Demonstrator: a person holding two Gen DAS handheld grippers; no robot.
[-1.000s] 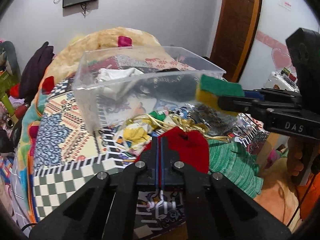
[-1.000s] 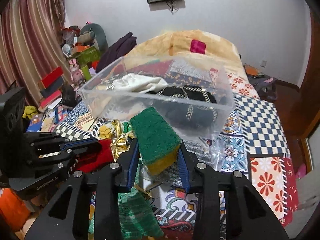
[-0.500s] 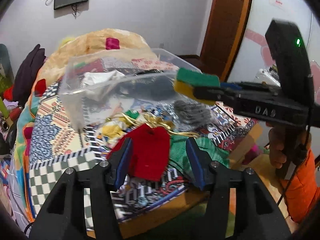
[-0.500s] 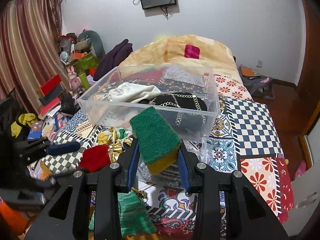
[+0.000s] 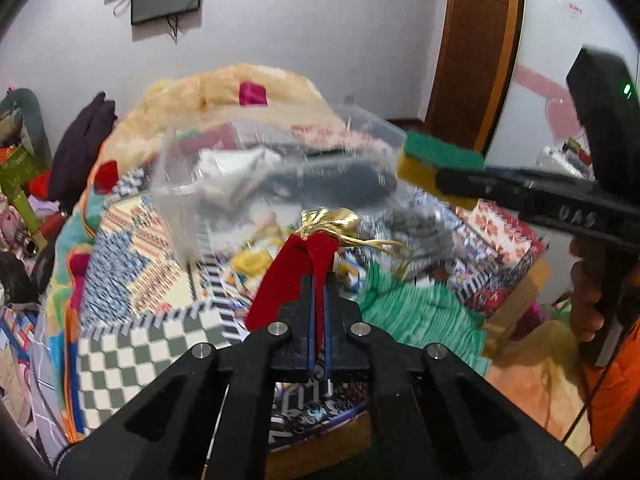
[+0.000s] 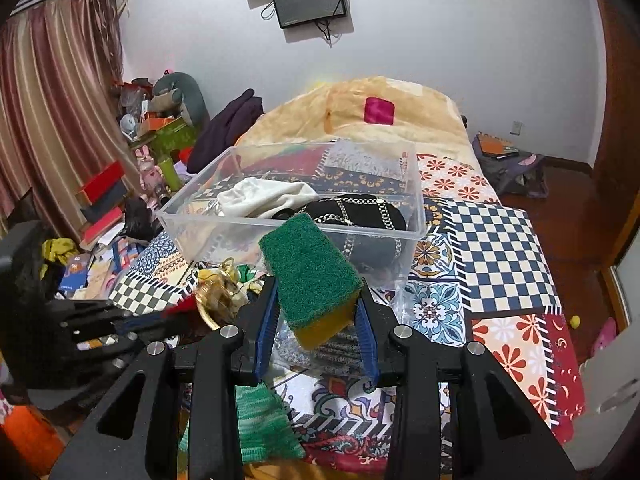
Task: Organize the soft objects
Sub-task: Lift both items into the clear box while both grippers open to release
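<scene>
My left gripper is shut on a red velvet cloth with a gold ribbon bunch at its far end, lifted above the bed. My right gripper is shut on a green and yellow sponge, held in front of the clear plastic bin. The sponge also shows in the left wrist view. The bin holds a white cloth and a black bag with a chain. A green knit cloth lies on the patchwork bedspread.
A grey knit piece and yellow cloth lie by the bin. A beige blanket is heaped at the bed's far end. Clutter and boxes stand left of the bed. A wooden door is at right.
My left gripper has closed on the red cloth and lifted it, the gold ribbon coming up with it. The right gripper keeps the sponge and has shifted a little toward the bin.
</scene>
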